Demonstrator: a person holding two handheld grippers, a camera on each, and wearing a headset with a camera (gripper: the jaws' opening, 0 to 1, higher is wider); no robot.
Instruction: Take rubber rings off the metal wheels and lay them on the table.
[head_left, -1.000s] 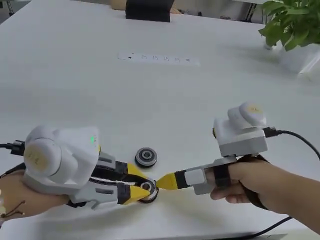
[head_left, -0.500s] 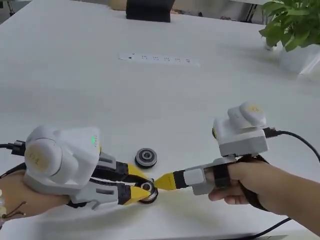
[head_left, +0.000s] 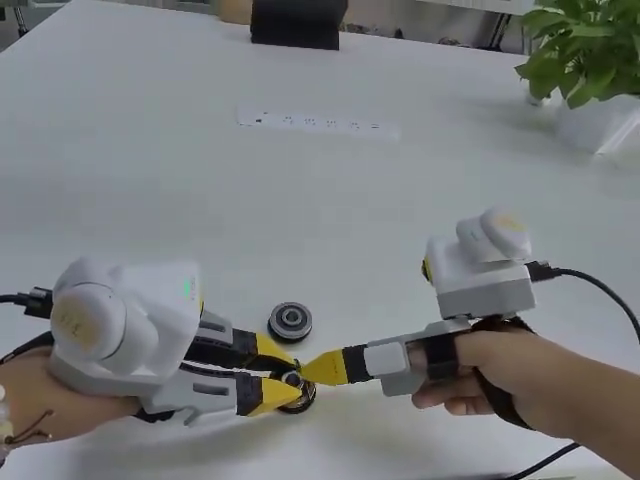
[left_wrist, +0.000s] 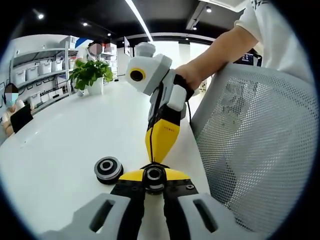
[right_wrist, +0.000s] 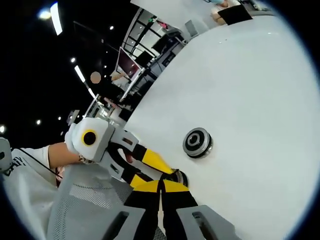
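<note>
**Two wheels, two rings, both apparently not yet off**

The left gripper (head_left: 281, 386) comes in from 9 o'clock, its jaws narrowed onto one metal wheel (head_left: 295, 379) low on the bench (head_left: 300, 200). The right gripper (head_left: 322, 368) meets it from 3 o'clock. Its jaws are pressed together to a point at the wheel's rim, and I cannot tell whether they pinch the rubber.

The second wheel (head_left: 290, 321) lies loose on the bench at 12 o'clock from the held one, near it but apart.

The count is two wheels, each with what looks like one dark rubber ring (left_wrist: 108, 168) around its outer edge, and two grippers.

The wheels look stiff, dense and smooth, so they are likely to slip or roll unless clamped across the flat faces or the hub. The rings should be soft, stretchy and light, seated snugly in a groove. The best hold is probably at the outer edge, nipping a small fold of rubber and peeling it over the rim.
</note>
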